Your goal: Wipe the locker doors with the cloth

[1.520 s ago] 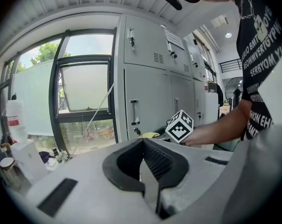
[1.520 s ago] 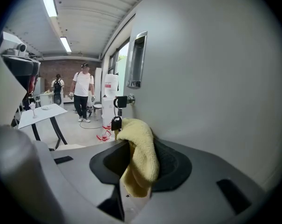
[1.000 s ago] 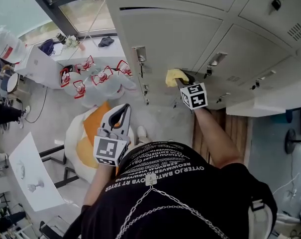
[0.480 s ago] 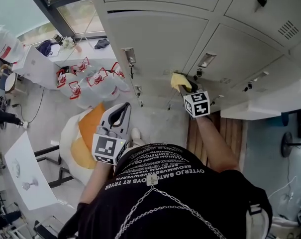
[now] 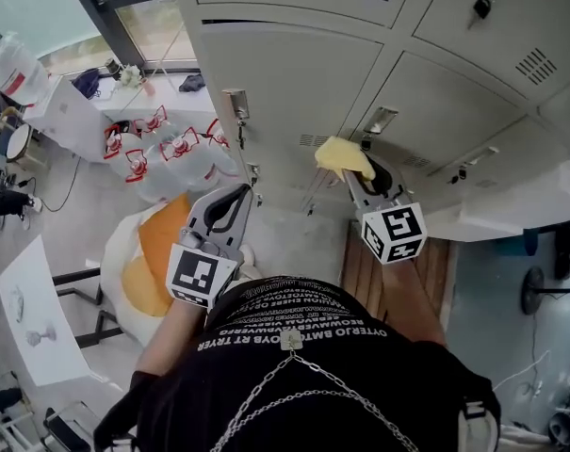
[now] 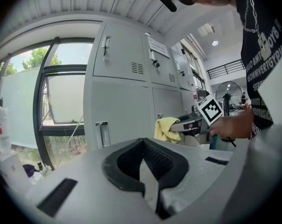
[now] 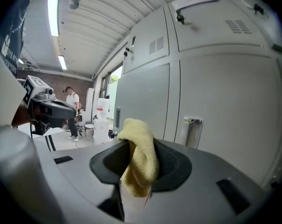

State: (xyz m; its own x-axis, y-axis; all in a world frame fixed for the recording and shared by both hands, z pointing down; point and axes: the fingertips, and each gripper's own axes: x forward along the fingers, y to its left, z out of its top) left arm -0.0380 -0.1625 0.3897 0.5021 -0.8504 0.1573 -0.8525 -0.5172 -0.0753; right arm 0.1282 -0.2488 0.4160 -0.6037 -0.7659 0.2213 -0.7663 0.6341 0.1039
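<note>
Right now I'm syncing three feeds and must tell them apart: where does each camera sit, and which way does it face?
Head view: on the person's head, looking steeply down at the locker doors; shows black shirt, left gripper, right gripper.
Left gripper view: on the left gripper, facing along its shut jaws toward the lockers; shows the right hand.
Right gripper view: on the right gripper, facing the doors; shirt at left edge.
Shared: all show the yellow cloth in the right gripper.
</note>
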